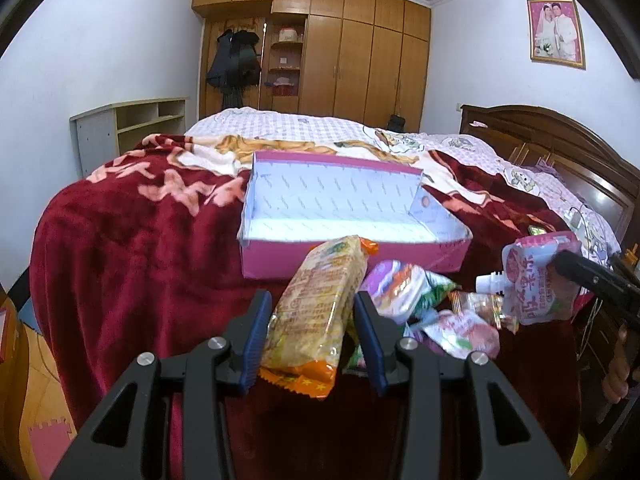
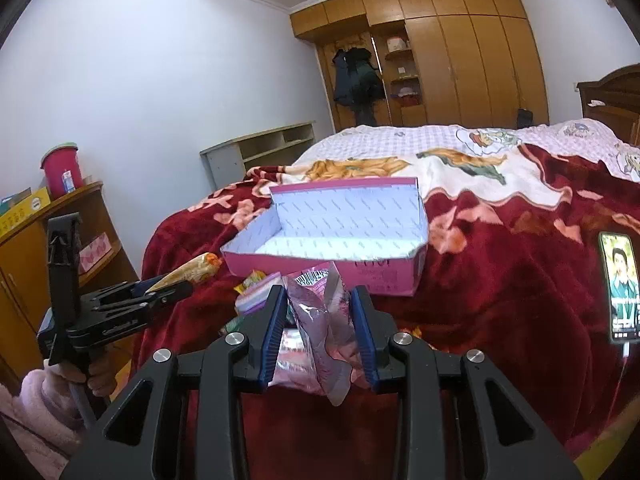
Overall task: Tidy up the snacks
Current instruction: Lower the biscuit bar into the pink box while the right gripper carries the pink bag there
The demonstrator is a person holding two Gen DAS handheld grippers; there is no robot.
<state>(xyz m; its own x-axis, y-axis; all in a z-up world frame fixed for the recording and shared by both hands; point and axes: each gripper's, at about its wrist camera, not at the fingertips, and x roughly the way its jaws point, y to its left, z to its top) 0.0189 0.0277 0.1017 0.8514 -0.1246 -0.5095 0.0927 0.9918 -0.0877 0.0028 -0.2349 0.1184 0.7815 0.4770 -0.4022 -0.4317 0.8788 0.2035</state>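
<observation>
While the pink box (image 1: 352,216) sits open on the bed (image 1: 132,248), the left tongs (image 1: 312,330) pinch a yellow packet (image 1: 316,312) and the right tongs (image 2: 320,328) pinch a pouch (image 2: 320,336), both just before the box.

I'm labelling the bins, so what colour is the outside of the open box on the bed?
Pink outside, white patterned lining; the box shows best from the right wrist.

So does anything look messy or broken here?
Nothing looks broken or spilled. A few snack packets lie in a jumble on the blanket in front of the empty pink box. The box's right wall leans inward a bit, which looks slightly crooked.
</observation>
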